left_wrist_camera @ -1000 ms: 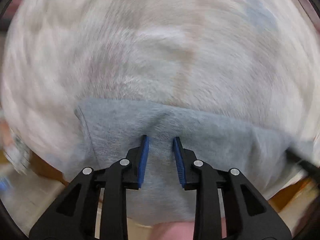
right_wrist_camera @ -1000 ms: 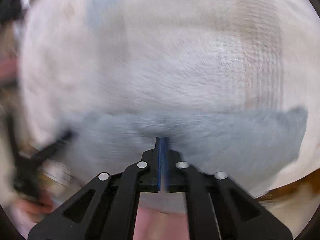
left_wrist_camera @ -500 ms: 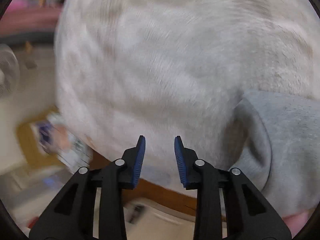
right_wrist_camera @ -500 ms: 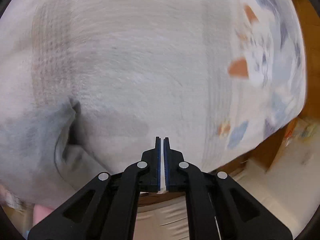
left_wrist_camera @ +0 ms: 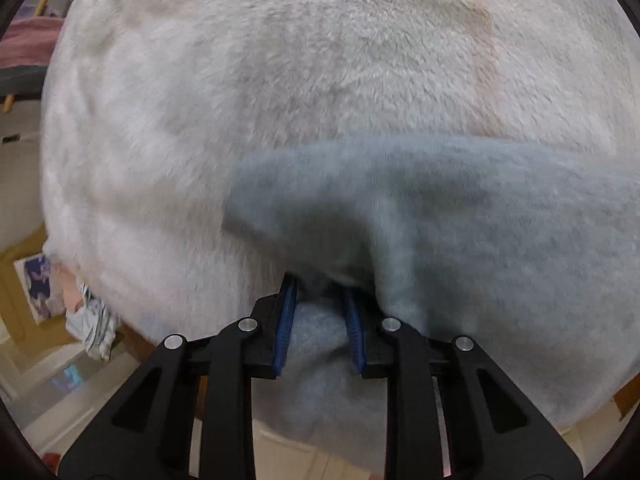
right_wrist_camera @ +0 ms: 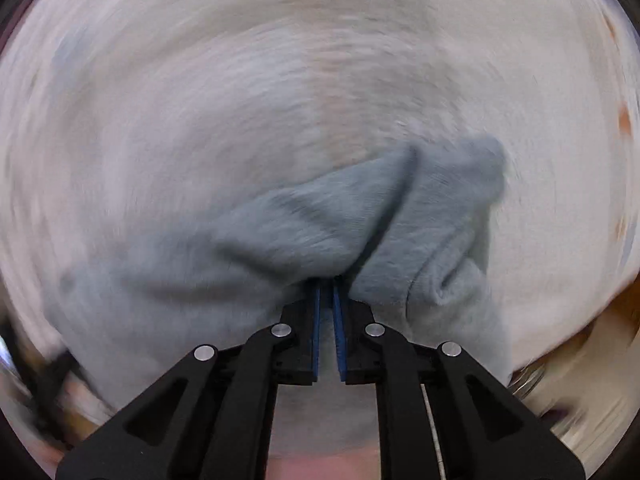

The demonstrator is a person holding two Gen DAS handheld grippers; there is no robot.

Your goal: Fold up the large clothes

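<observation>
A grey fleece garment (left_wrist_camera: 460, 220) lies on a fluffy cream blanket (left_wrist_camera: 280, 60). My left gripper (left_wrist_camera: 320, 288) has its blue pads (left_wrist_camera: 285, 320) apart around a fold of the grey cloth at its near left corner, with cloth draped over the fingertips. In the right wrist view the same grey garment (right_wrist_camera: 260, 240) is bunched and lifted in folds. My right gripper (right_wrist_camera: 327, 284) is shut on a pinch of it, its pads almost together. The view is blurred by motion.
The blanket's (right_wrist_camera: 280, 80) near edge drops off to a wooden surface and floor. Printed paper and a crumpled item (left_wrist_camera: 92, 320) lie at lower left below the blanket edge. A patterned cloth edge (right_wrist_camera: 624, 128) shows at far right.
Both grippers swung away to the sides and have come back over the grey garment. The right one now pinches a raised fold; the left now straddles the garment's corner.
</observation>
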